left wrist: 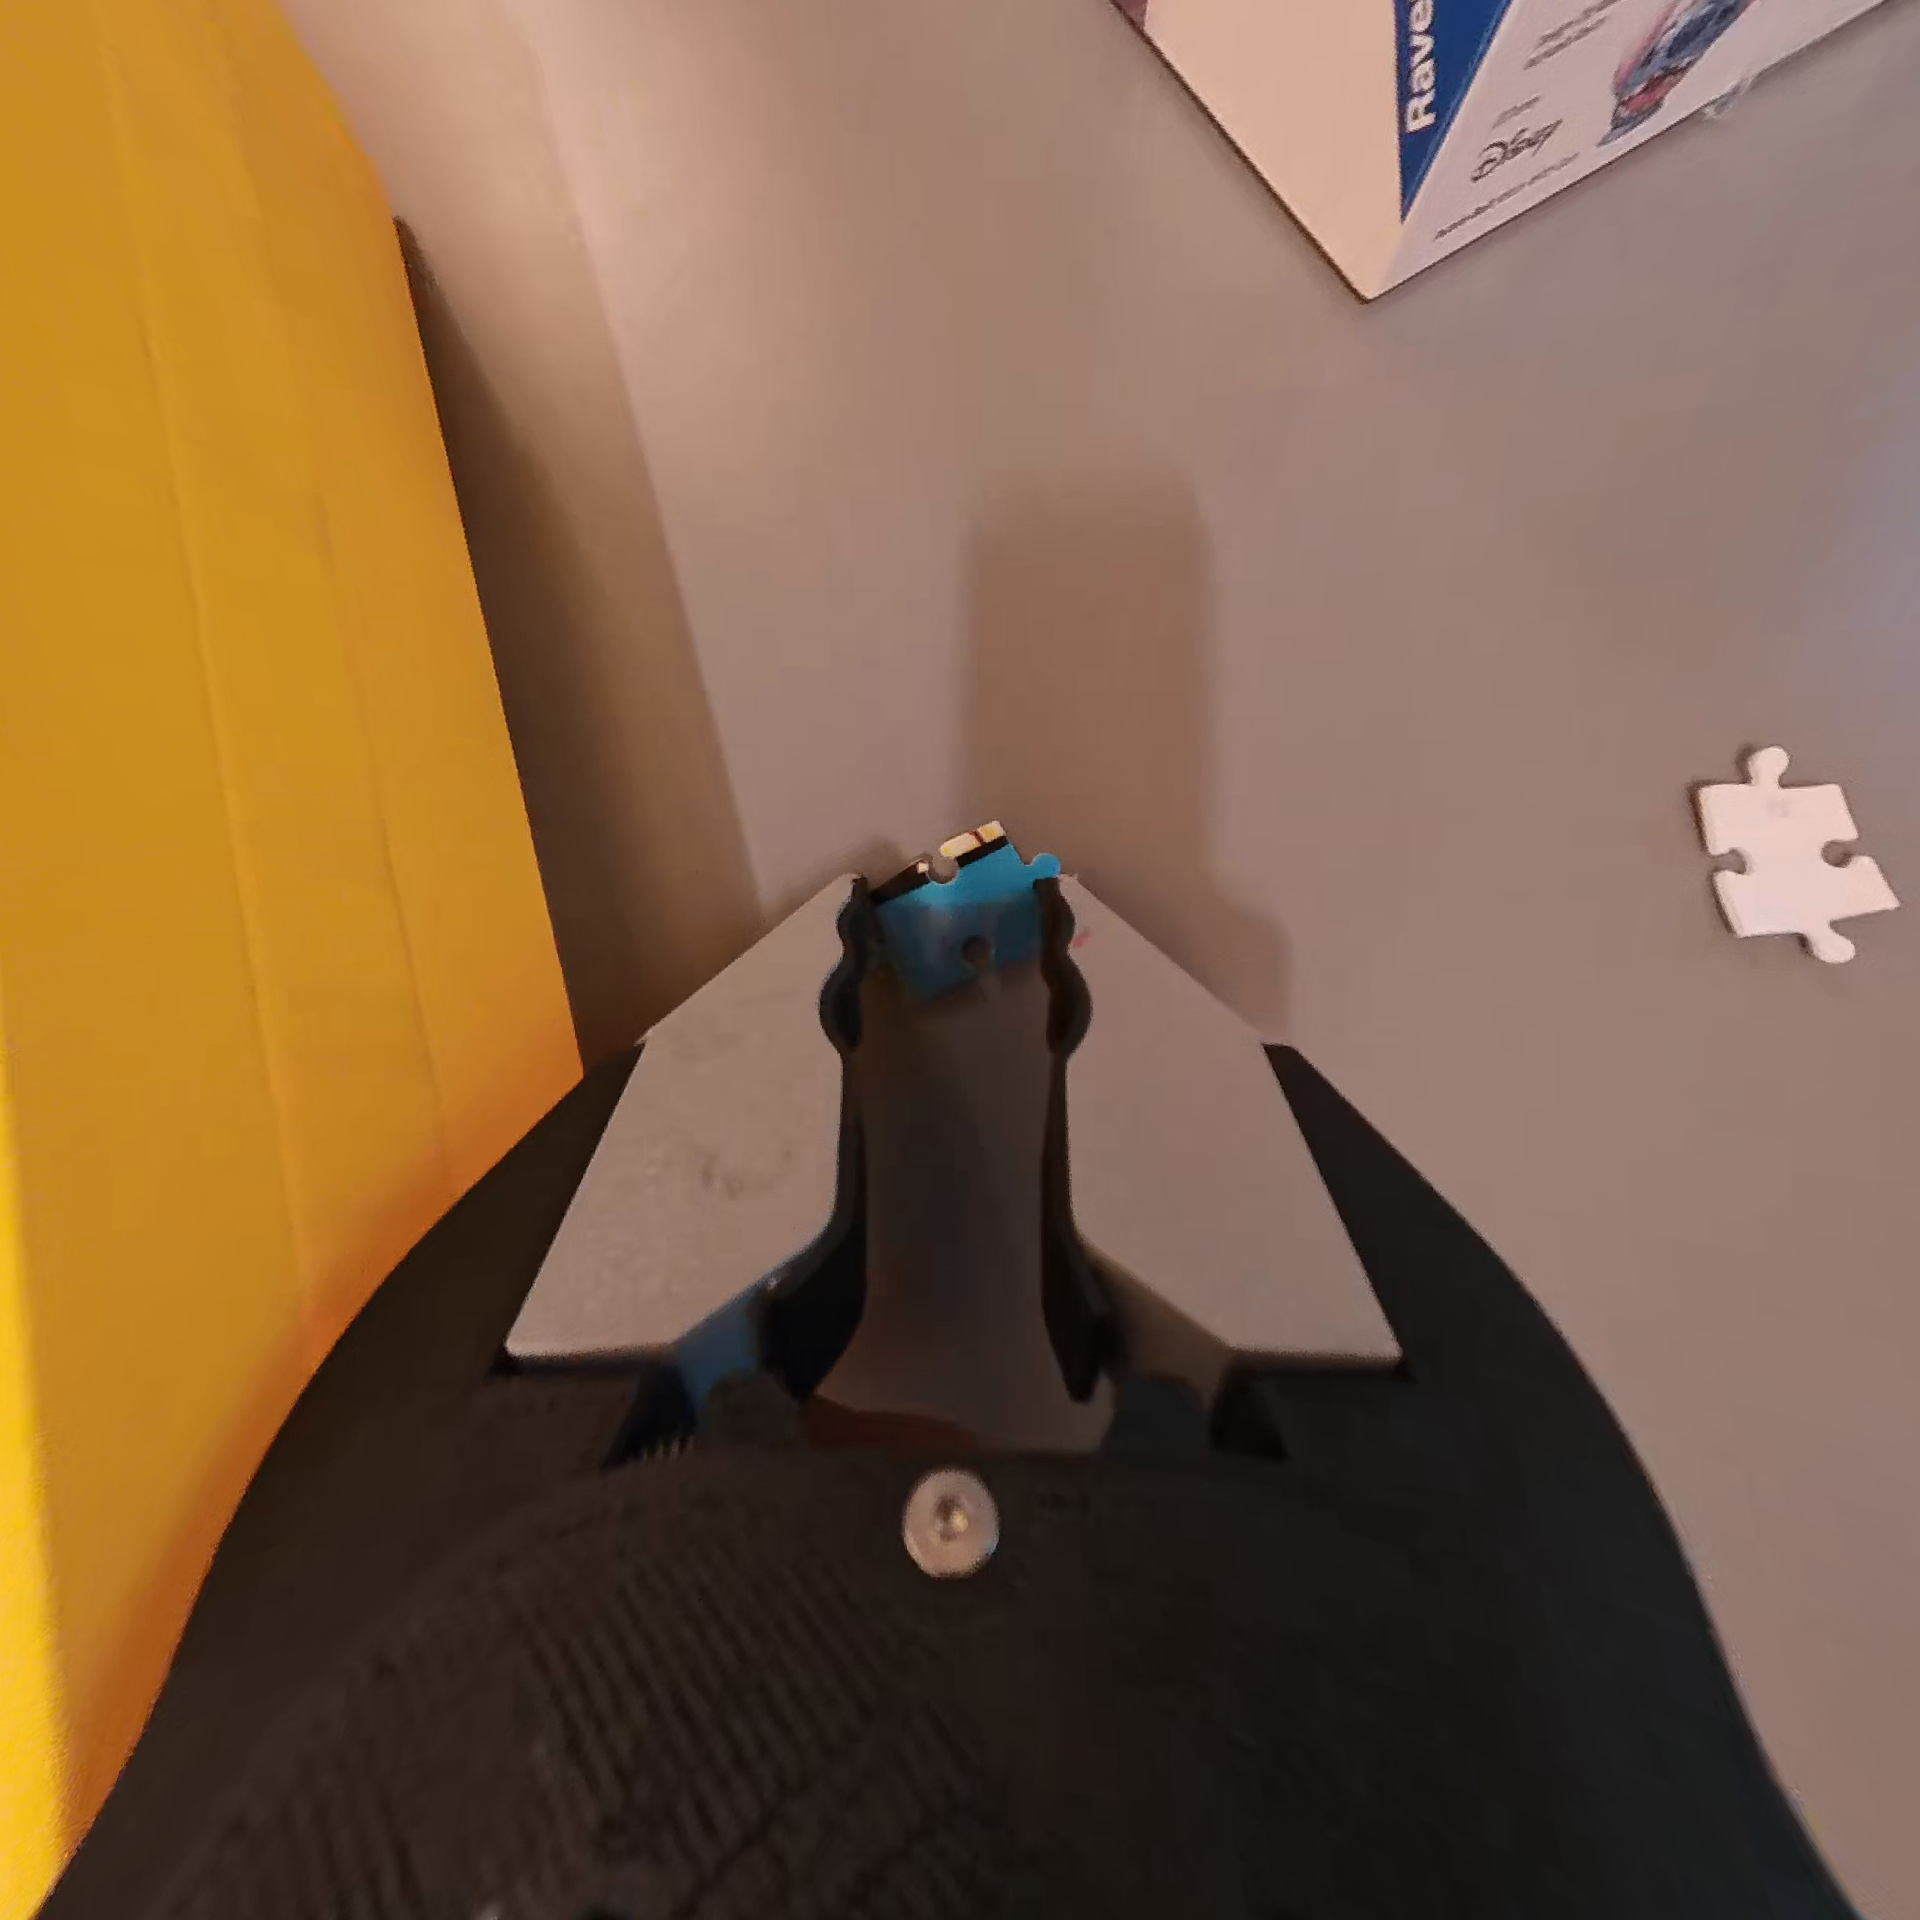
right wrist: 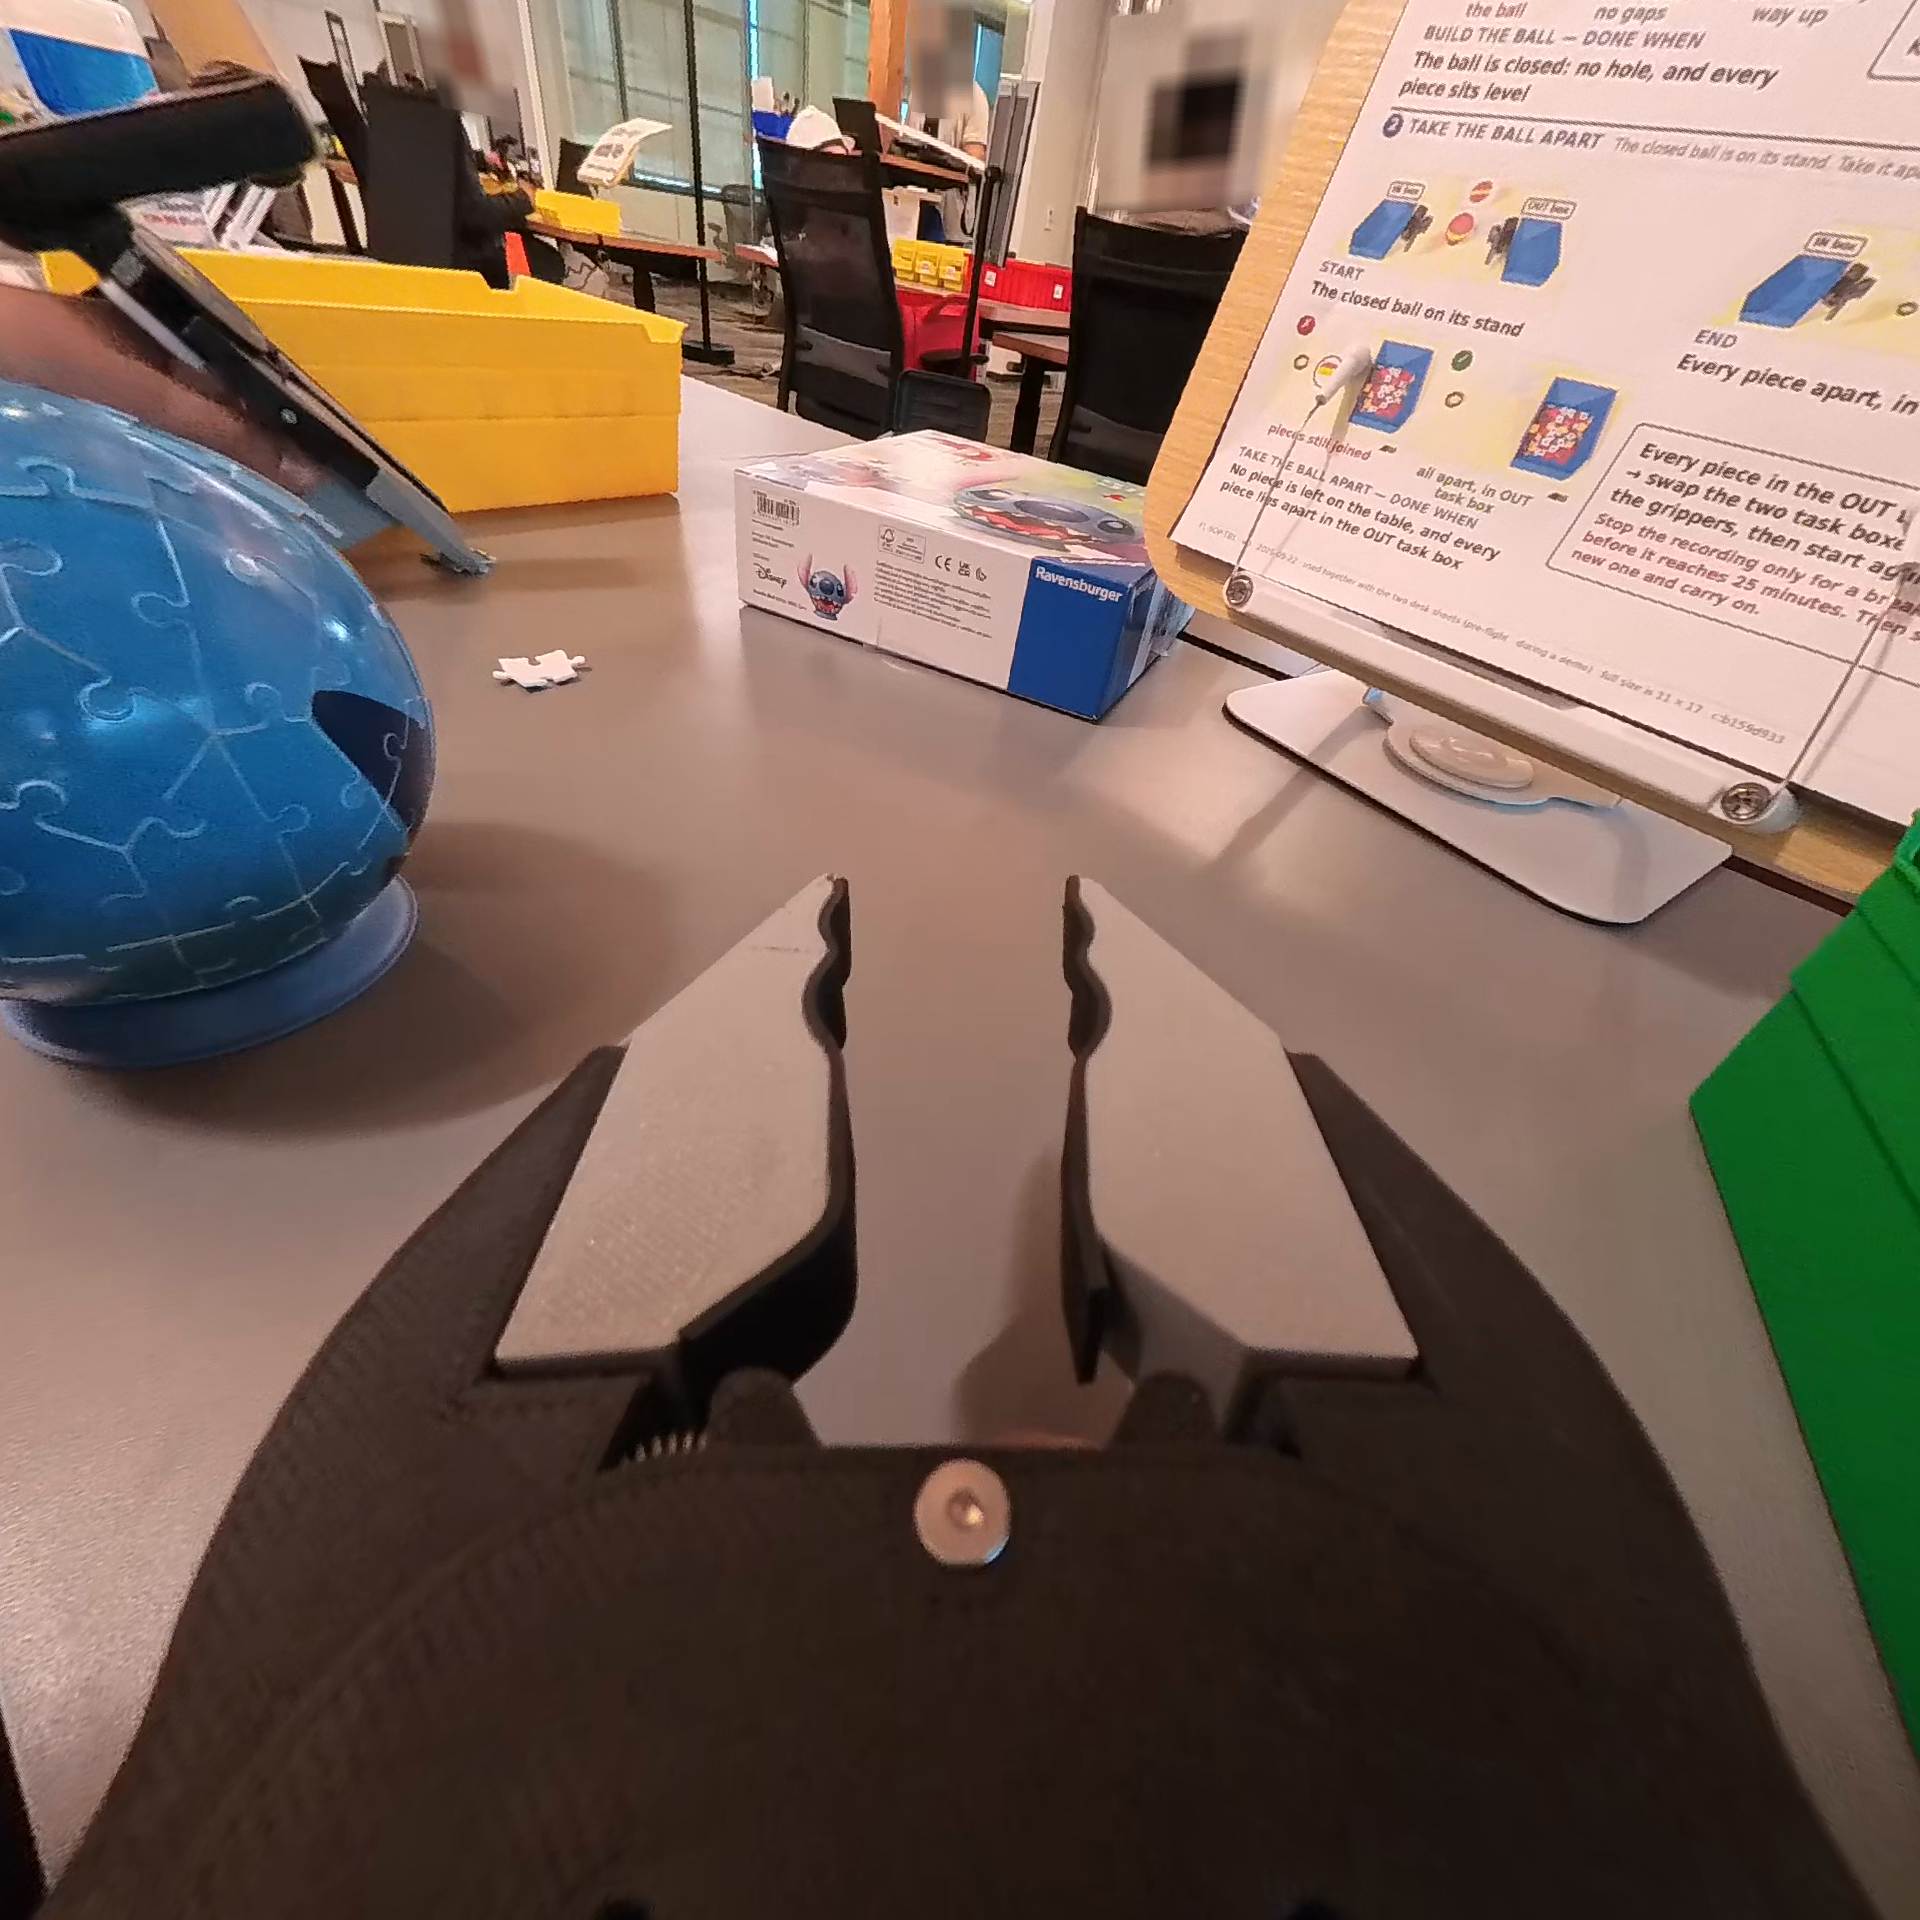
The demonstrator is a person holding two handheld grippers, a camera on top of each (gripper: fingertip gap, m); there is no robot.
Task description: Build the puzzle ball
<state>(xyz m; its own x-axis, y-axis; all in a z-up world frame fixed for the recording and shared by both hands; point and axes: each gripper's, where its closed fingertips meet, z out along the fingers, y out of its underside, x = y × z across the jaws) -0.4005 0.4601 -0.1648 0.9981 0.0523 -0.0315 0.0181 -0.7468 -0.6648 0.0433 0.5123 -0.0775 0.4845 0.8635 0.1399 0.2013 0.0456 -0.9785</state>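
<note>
In the left wrist view my left gripper [left wrist: 954, 920] is shut on a blue puzzle piece [left wrist: 971, 891] with a black and cream edge, both pads pressed on its sides, just above the grey table [left wrist: 1351, 623]. A white face-down piece [left wrist: 1792, 857] lies to the right; it also shows in the right wrist view [right wrist: 538, 667]. The blue puzzle ball [right wrist: 177, 707] sits on its blue stand [right wrist: 260, 997] at the left, with a dark hole [right wrist: 358, 727] in its side. My right gripper [right wrist: 956, 904] is open and empty over the table, to the right of the ball.
A yellow bin [left wrist: 208, 727] stands close on the left, also in the right wrist view [right wrist: 436, 364]. The puzzle's box [right wrist: 966, 582] lies mid-table. An instruction sheet on a white stand [right wrist: 1507, 790] is at the right. A green bin [right wrist: 1829, 1195] is at the right edge. Some 45 cm of space lies between my two pairs of fingers.
</note>
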